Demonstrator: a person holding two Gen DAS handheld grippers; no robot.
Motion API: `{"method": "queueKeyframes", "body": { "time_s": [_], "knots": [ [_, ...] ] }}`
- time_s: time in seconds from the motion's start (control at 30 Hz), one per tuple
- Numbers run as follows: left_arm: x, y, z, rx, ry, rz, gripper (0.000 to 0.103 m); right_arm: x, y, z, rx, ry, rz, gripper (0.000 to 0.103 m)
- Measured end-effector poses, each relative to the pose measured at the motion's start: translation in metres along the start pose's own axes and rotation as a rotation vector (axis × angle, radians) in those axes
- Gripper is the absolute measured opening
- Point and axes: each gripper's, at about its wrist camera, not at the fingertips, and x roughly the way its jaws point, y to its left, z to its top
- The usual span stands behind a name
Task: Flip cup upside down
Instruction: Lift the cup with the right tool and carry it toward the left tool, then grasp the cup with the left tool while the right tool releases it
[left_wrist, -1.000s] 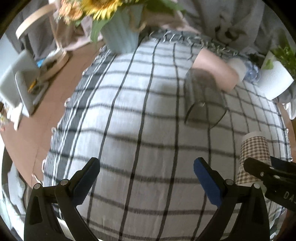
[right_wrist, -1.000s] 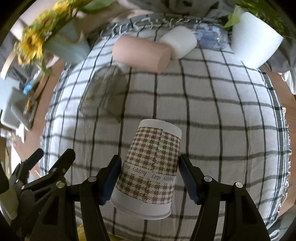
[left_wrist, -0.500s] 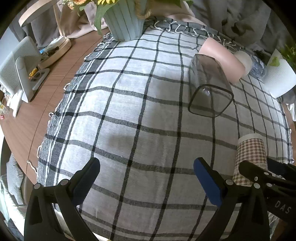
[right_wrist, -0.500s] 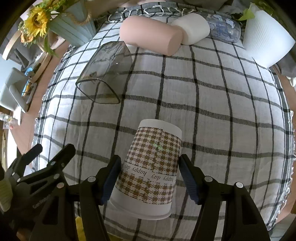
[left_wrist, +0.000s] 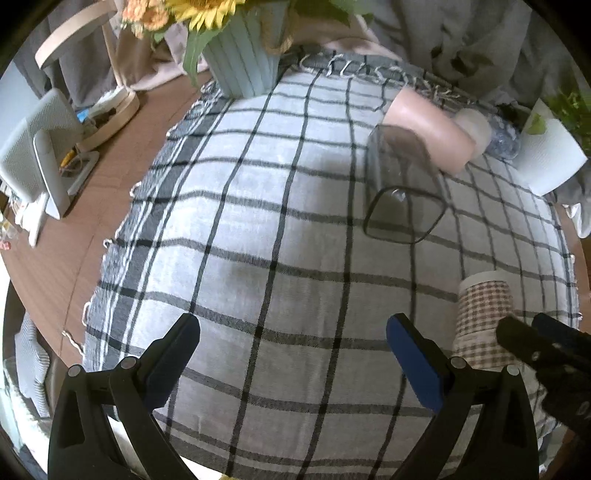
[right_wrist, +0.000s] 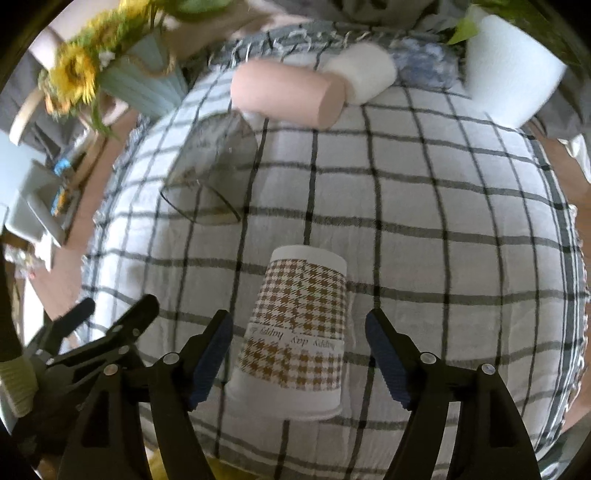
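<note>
A brown houndstooth paper cup (right_wrist: 299, 328) stands upside down on the checked cloth, its rim on the cloth and its white base on top. My right gripper (right_wrist: 298, 341) is open, with a finger on each side of the cup and a gap to both. The cup also shows at the right of the left wrist view (left_wrist: 484, 317), behind the right gripper's black fingers (left_wrist: 546, 354). My left gripper (left_wrist: 293, 354) is open and empty over the cloth, left of the cup.
A clear smoky tumbler (left_wrist: 402, 192) lies on its side further back, also in the right wrist view (right_wrist: 210, 173). A pink cylinder (right_wrist: 288, 92), a white cylinder (right_wrist: 362, 74), a white plant pot (right_wrist: 513, 85) and a sunflower vase (left_wrist: 243, 62) stand at the far edge.
My right gripper's jaws have opened and let go of the paper cup, which now stands on the cloth. Both views have shifted slightly.
</note>
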Motion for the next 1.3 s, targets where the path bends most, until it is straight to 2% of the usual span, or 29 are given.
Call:
{"method": "queueKeyframes", "body": {
  "time_s": [0.23,0.37,0.57,0.8,0.9,0.97,1.2,1.27,1.3],
  "knots": [
    [-0.030,-0.023,0.010,0.086,-0.036,-0.081,0.103,-0.045,-0.021,-0.010,0.122,-0.113,-0.002,0.074],
    [-0.039,-0.048,0.015,0.168,-0.043,-0.112,0.103,-0.065,-0.042,-0.017,0.204,-0.167,-0.029,0.074],
    [-0.023,-0.088,0.026,0.249,0.070,-0.214,0.101,-0.082,-0.079,-0.026,0.345,-0.225,-0.046,0.074],
    [0.005,-0.127,0.031,0.288,0.203,-0.256,0.097,-0.089,-0.109,-0.040,0.455,-0.256,-0.050,0.074],
    [0.018,-0.140,0.032,0.290,0.247,-0.255,0.092,-0.089,-0.119,-0.046,0.489,-0.263,-0.050,0.074],
    [0.030,-0.148,0.032,0.294,0.281,-0.231,0.083,-0.089,-0.124,-0.048,0.504,-0.265,-0.055,0.074],
    [0.056,-0.166,0.030,0.314,0.341,-0.180,0.073,-0.088,-0.134,-0.054,0.545,-0.271,-0.067,0.074],
    [0.059,-0.168,0.028,0.312,0.350,-0.184,0.060,-0.086,-0.136,-0.055,0.549,-0.266,-0.069,0.075],
    [0.059,-0.168,0.026,0.316,0.351,-0.183,0.057,-0.086,-0.136,-0.056,0.551,-0.263,-0.071,0.075]
  ]
}}
